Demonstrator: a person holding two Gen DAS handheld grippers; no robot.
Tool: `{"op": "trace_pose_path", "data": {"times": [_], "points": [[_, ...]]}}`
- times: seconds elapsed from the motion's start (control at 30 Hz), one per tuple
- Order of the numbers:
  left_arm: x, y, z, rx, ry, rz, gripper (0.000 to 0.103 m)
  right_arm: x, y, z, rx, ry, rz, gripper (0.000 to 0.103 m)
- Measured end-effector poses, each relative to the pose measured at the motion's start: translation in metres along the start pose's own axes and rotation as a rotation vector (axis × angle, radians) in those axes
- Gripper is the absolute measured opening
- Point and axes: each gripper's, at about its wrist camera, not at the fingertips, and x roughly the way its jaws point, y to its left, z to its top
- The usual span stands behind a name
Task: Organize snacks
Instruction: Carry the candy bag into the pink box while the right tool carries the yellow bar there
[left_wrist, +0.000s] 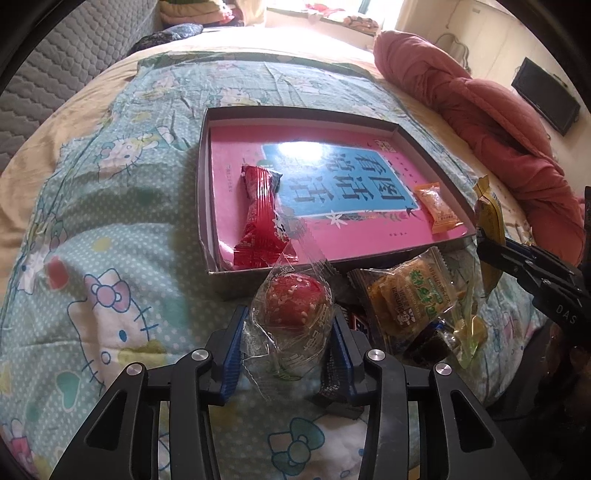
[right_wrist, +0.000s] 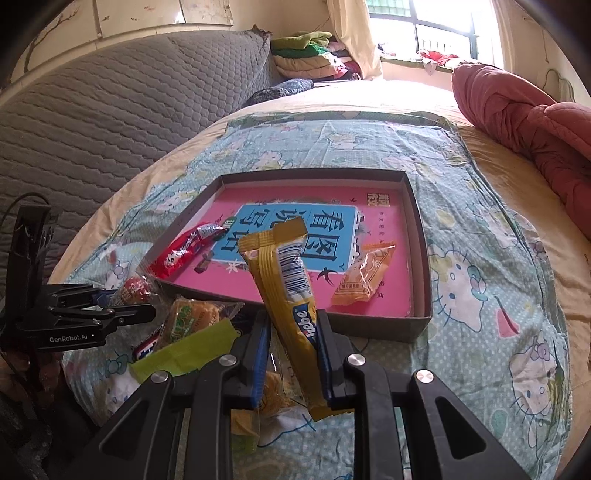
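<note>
Left wrist view: left tool (left_wrist: 286, 332) sits low over the bed, its blue pads pinching a red round sweet in clear wrap (left_wrist: 291, 301); the wrap's twisted end sticks up toward the box.
Right wrist view: right tool (right_wrist: 291, 354) has its pads pressed onto a long yellow snack bar (right_wrist: 286, 291); the bar rises tilted between the pads, barcode facing the camera, top end over the near edge of the box.
Box: shallow grey cardboard box (right_wrist: 421, 258) lies on the bed, with a pink-and-blue printed book cover (right_wrist: 380, 206) flat on its floor.
Box contents: red wrapped bar (left_wrist: 258, 218) lies along the box's left side; small orange packet (left_wrist: 437, 208) lies near its right wall; the two are well apart.
Loose pile: on the bed just in front of the box lies an orange-and-green cracker packet (left_wrist: 406, 295), a dark wrapped piece (left_wrist: 428, 343) beside it, and a lime-green wrapper (right_wrist: 184, 350) near the right tool.
Bed cover: pale blue cartoon-cat sheet (left_wrist: 92, 258) lies under the box and the pile.
Surroundings: pink quilt (right_wrist: 524, 122) bunched at the right of the bed; grey quilted mattress (right_wrist: 110, 110) leans at the left; folded clothes (right_wrist: 310, 51) stacked by the window.
Cross view: each tool shows in the other's camera, at either side of the pile.
</note>
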Motion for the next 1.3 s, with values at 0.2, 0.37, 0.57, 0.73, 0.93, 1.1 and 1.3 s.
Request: {"op": "trace_pose_path", "data": {"times": [0.2, 0.37, 0.57, 0.73, 0.93, 1.1, 1.3], "points": [[-0.008, -0.001, 0.001, -0.015, -0.018, -0.002, 0.044, -0.009, 0.000, 0.007, 0.009, -0.025, 0.000, 0.024], [-0.020, -0.006, 0.003, -0.018, -0.049, -0.007, 0.043, -0.017, 0.002, 0.011, -0.008, -0.048, -0.010, 0.024], [-0.032, -0.011, 0.010, -0.020, -0.088, -0.010, 0.043, -0.026, 0.008, 0.017, -0.032, -0.081, -0.018, 0.024], [-0.041, -0.014, 0.015, -0.034, -0.121, -0.018, 0.043, -0.031, 0.011, 0.023, -0.044, -0.107, -0.022, 0.024], [-0.039, -0.022, 0.024, -0.031, -0.130, -0.024, 0.043, -0.037, 0.010, 0.032, -0.048, -0.140, -0.037, 0.024], [-0.033, -0.028, 0.035, -0.044, -0.137, -0.041, 0.044, -0.042, -0.003, 0.036, -0.008, -0.155, -0.044, 0.024], [-0.022, -0.039, 0.049, -0.037, -0.144, -0.048, 0.043, -0.045, -0.017, 0.042, 0.010, -0.176, -0.089, 0.024]]}}
